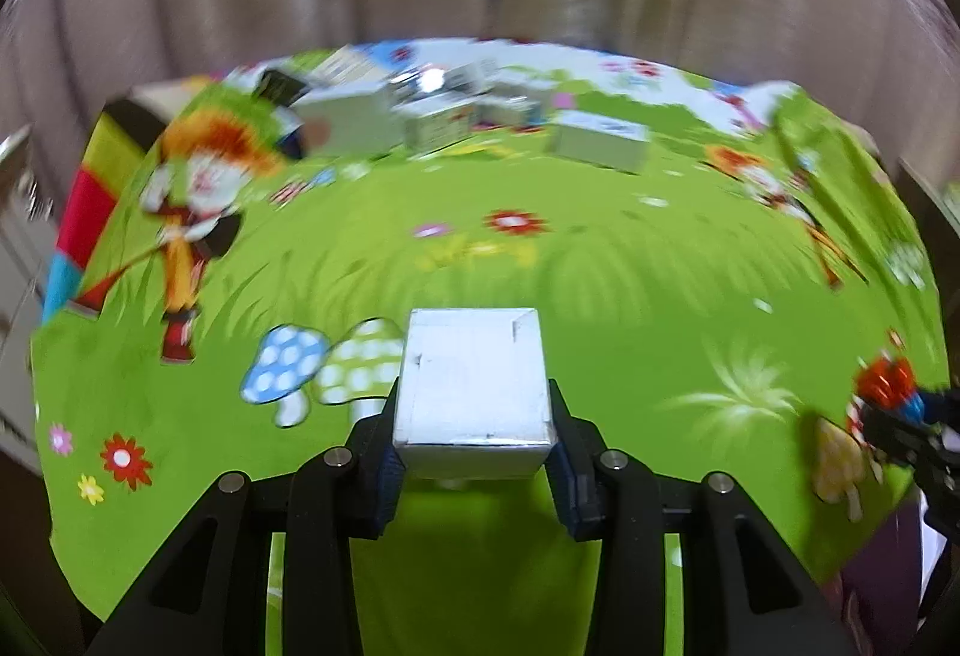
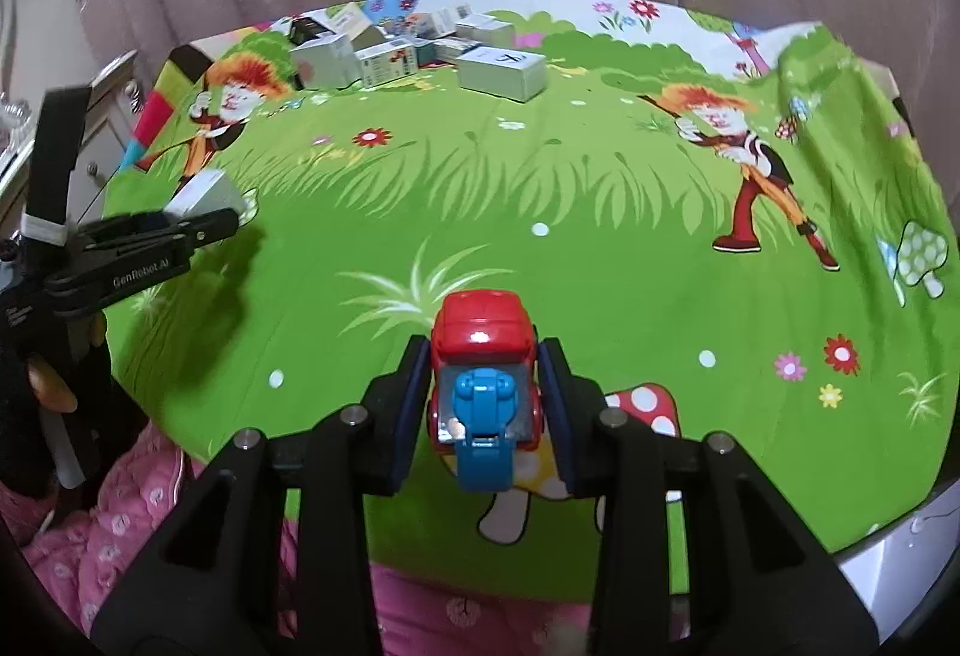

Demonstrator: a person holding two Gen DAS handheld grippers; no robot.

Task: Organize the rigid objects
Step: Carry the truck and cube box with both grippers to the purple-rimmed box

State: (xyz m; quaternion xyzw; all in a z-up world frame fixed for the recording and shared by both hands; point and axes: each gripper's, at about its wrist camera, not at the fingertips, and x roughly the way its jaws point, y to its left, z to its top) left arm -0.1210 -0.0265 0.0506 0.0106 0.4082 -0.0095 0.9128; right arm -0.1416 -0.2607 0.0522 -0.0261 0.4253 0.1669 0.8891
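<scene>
Here, left wrist view: left gripper [image 1: 474,452] clamped on white box [image 1: 474,386], held above green cloth [image 1: 600,284]; more boxes [image 1: 420,116] clustered at far edge, blurred. Right wrist view: right gripper [image 2: 485,404] clamped on red-and-blue toy [image 2: 483,374] over cloth; left gripper with box visible at left, boxes far back.

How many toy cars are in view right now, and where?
1. The red and blue toy car is clamped in the right gripper, above the near edge of the green cloth. The far pile of boxes could hide others.
</scene>
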